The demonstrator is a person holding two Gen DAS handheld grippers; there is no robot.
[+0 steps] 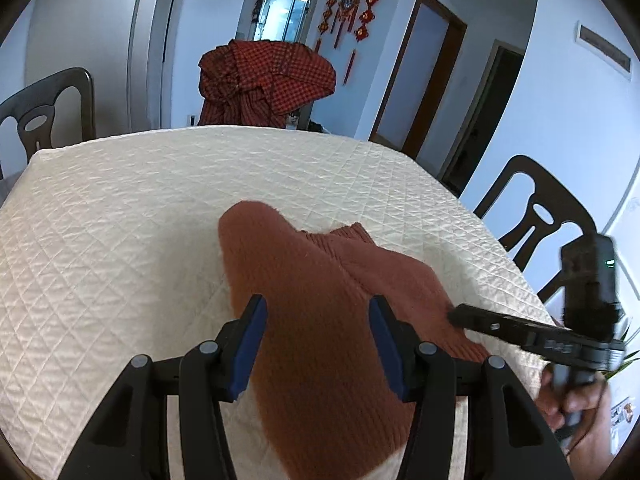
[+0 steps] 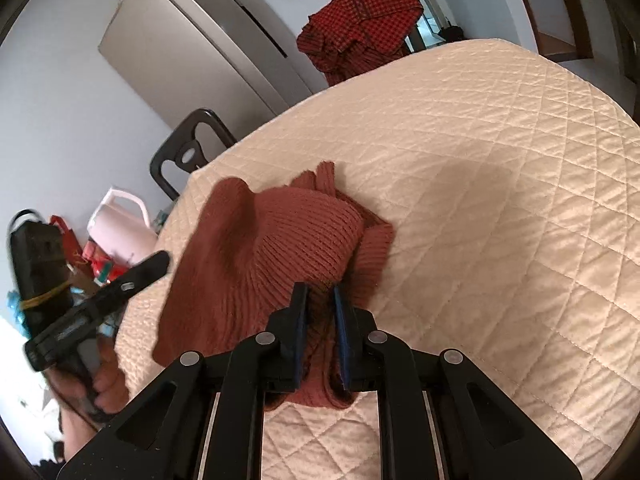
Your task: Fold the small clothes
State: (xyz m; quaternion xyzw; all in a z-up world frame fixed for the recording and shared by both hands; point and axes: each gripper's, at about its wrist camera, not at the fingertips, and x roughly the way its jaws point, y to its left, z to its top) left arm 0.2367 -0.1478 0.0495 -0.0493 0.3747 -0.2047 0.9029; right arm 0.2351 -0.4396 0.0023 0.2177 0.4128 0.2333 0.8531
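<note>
The near end of the rust-red sweater (image 1: 320,352) runs under the left gripper (image 1: 318,312) and off the bottom edge. The right gripper (image 1: 456,314) is motion-blurred, and its fingertips vanish against the knit. The hand (image 1: 568,396) holding it is cut by the frame edge.

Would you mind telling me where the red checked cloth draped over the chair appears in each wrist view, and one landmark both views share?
Left wrist view: the red checked cloth sits top centre, beyond the table's far edge.
Right wrist view: the red checked cloth sits at the top, right of centre, beside the grey fridge.
Shared landmark: the rust knitted garment on the quilted table cover.
</note>
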